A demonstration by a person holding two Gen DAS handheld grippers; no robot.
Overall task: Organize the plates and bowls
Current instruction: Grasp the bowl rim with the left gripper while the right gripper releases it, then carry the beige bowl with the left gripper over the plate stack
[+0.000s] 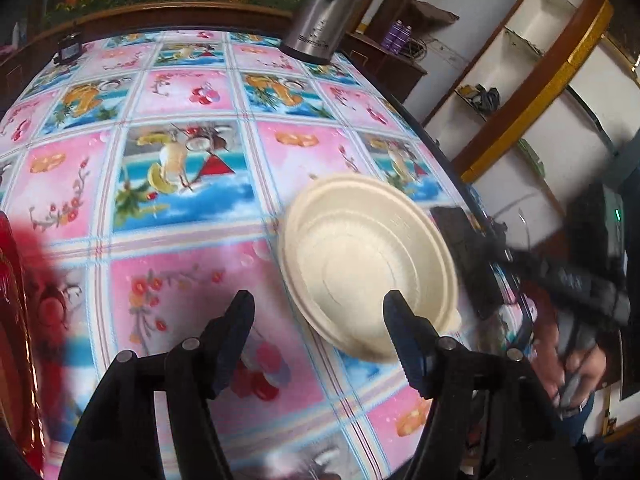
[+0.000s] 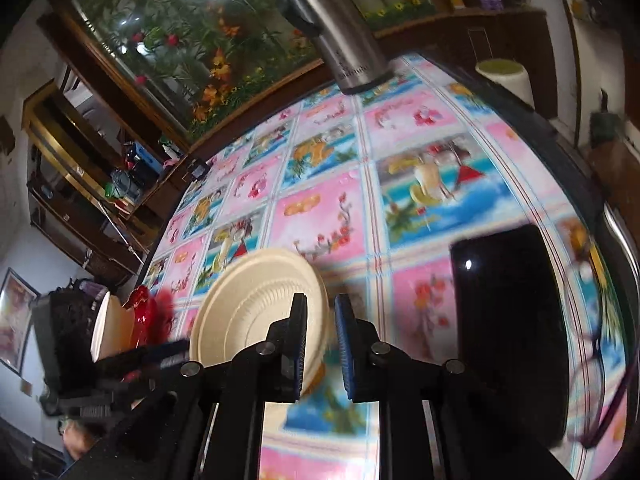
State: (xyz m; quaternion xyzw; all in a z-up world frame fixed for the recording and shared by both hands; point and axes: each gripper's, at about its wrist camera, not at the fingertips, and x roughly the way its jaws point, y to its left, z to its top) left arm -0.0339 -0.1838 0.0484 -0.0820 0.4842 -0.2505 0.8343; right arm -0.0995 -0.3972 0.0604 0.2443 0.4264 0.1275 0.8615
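A cream paper bowl stack [image 1: 366, 264] sits on the patterned tablecloth [image 1: 180, 184], near the table's right edge. My left gripper [image 1: 318, 332] is open, its fingers [image 1: 236, 336] hovering just in front of the bowl's near-left rim, holding nothing. In the right wrist view the same cream bowl [image 2: 256, 304] stands tilted, and my right gripper [image 2: 320, 340] has its jaws narrowly apart around the bowl's right rim. Whether they clamp it I cannot tell. The right gripper also shows in the left wrist view [image 1: 472, 256] at the bowl's far right side.
A steel thermos jug [image 1: 324, 8] stands at the table's far edge. Something red [image 1: 16, 320] lies at the left; in the right wrist view it is a red dish [image 2: 144, 316] beside another cream bowl [image 2: 108, 324]. A black phone [image 2: 508, 320] and glasses [image 2: 596, 360] lie right.
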